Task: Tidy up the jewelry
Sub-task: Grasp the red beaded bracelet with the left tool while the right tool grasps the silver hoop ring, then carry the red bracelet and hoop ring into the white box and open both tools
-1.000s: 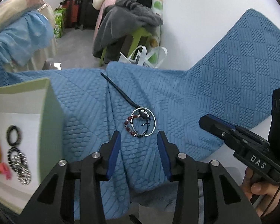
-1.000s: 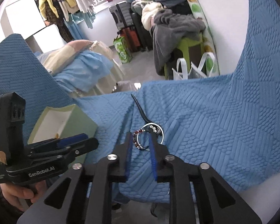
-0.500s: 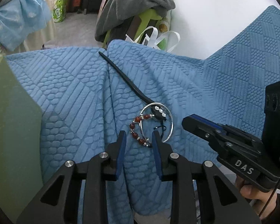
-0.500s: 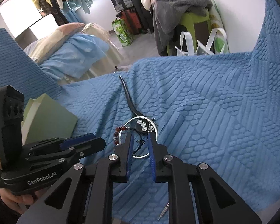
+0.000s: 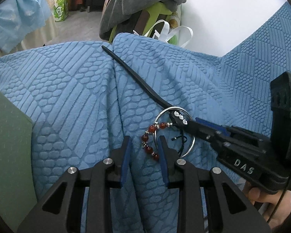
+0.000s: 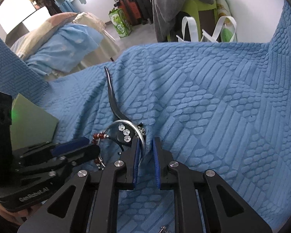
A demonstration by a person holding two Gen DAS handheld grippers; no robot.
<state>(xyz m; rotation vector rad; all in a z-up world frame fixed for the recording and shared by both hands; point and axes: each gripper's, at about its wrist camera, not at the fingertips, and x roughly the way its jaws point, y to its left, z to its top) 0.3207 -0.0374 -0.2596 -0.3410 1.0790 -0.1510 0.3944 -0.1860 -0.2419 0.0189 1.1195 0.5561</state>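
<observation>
Both grippers have dropped onto the blue quilted blanket point(image 5: 71, 89); left gripper point(image 5: 143, 145), jaws just narrowed, straddles the red bead bracelet point(image 5: 149, 141) unclenched, right gripper point(image 6: 145, 145) straddles the silver bangle point(image 6: 139, 134) unclenched, and the black hair stick point(image 5: 133, 75), beside them, points away.

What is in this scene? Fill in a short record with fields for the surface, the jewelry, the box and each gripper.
surface: blue blanket
jewelry: hair stick, bead bracelet and bangle, piled together
box: green, at the left edge
left gripper: jaws just been closing, still apart, bracelet between them
right gripper: jaws just been closing, narrow gap, bangle rim between them
</observation>
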